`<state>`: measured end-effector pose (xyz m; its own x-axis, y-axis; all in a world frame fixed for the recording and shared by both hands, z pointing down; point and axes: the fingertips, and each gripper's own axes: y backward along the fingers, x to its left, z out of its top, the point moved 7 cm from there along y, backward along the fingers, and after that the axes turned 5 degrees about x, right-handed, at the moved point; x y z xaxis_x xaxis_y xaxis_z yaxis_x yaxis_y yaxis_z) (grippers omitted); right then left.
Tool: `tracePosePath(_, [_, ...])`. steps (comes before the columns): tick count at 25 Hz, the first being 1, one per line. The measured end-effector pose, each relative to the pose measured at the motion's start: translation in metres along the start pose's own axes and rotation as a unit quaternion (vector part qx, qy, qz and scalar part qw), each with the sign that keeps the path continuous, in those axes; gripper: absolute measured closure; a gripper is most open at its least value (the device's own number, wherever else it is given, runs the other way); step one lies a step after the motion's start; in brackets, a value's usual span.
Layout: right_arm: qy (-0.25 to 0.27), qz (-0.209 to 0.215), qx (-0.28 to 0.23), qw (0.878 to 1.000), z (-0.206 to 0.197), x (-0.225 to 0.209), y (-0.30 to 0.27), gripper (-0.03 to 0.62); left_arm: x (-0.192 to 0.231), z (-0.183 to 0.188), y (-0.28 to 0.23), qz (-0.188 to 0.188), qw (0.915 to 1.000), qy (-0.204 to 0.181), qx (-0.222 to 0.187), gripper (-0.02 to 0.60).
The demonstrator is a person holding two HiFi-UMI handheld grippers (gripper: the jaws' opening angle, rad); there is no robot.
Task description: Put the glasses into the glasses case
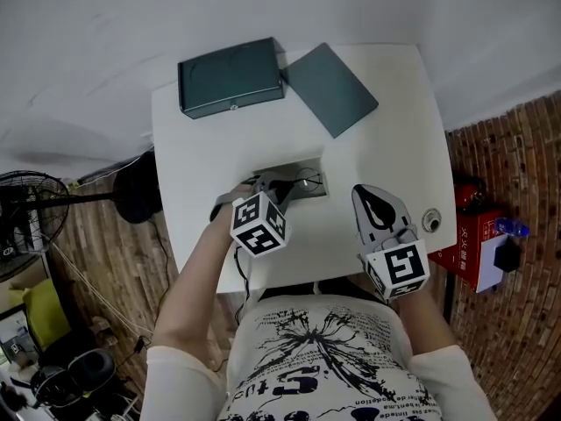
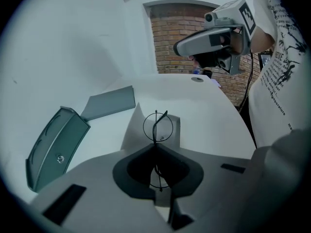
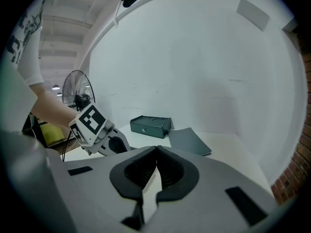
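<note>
A dark green glasses case lies open at the far side of the white table, its flat lid folded out to the right. My left gripper is over the table's middle, shut on thin round wire glasses. In the left gripper view one lens ring sticks out past the closed jaws, and the case is far left. My right gripper hovers at the right, shut and empty. The right gripper view shows the case ahead.
A small round metal fitting sits near the table's right edge. Beyond that edge stands a red box on the brick floor. A fan and cables are on the left. A white wall backs the table.
</note>
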<state>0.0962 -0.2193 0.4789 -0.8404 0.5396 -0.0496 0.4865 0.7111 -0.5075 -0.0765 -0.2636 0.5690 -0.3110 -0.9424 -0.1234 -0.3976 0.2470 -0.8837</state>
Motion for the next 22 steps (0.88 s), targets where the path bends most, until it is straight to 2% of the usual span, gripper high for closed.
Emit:
tracePosePath(4, [-0.003,0.001,0.006,1.0,-0.005,-0.001,0.0,0.579,0.0,0.0,-0.008,-0.015,0.9997,-0.006,0.02,0.563])
tracePosePath(9, [-0.015,-0.006,0.015,1.0,-0.008,-0.006,0.0,0.577,0.003,-0.001,-0.017,-0.024,0.9984,-0.031,0.041,0.563])
tracePosePath(19, [-0.01,-0.006,0.026,1.0,-0.014,-0.007,-0.001,0.579,-0.004,0.002,-0.023,-0.072,0.9932,-0.064,0.065,0.563])
tracePosePath(22, [-0.008,-0.006,0.025,1.0,-0.013,-0.007,0.0,0.579,-0.007,0.0,-0.023,-0.085,0.9923,-0.058,0.068,0.563])
